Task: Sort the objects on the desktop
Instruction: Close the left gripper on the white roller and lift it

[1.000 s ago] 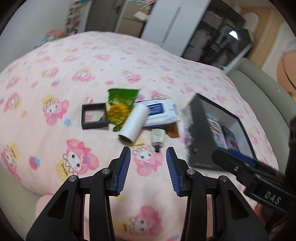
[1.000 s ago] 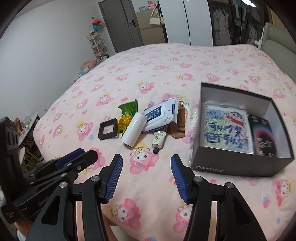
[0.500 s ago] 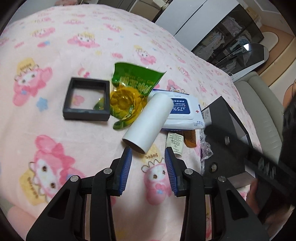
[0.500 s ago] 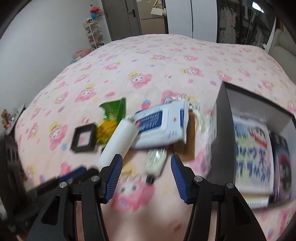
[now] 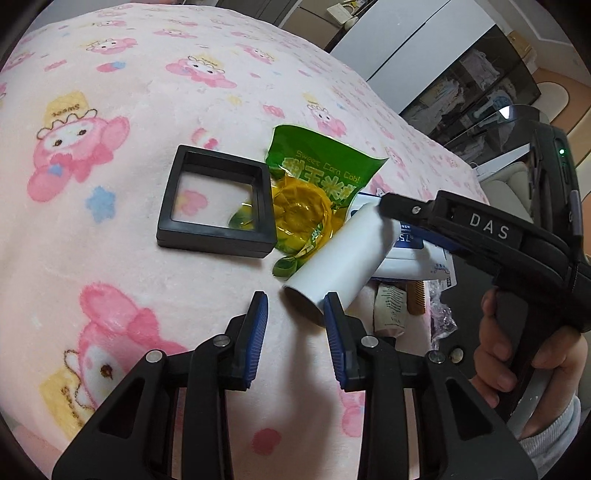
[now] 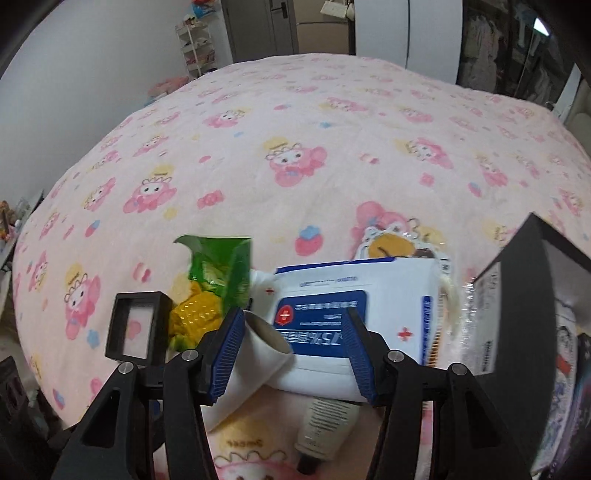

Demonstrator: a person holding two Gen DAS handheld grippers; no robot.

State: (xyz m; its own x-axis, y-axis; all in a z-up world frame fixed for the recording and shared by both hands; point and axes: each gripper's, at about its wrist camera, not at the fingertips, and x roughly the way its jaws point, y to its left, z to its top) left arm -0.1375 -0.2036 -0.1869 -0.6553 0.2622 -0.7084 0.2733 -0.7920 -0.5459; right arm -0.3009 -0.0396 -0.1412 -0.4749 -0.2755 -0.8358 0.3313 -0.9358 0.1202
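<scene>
mostly hidden, comb (image 5: 417, 301) under wipes pack (image 6: 354, 317).

Your right gripper (image 5: 400, 208) covers the far end of the white roll (image 5: 338, 264) and most of the wipes pack (image 5: 417, 258). The tube (image 6: 327, 424) and the comb (image 5: 417, 301) show only partly under that pack. The black box (image 6: 517, 295) is cut off at the right edge. Wipes label print is blurred, unreadable.

Pink cartoon blanket (image 6: 332, 122); white shelf rack (image 6: 195, 44); grey door (image 6: 266, 26).
</scene>
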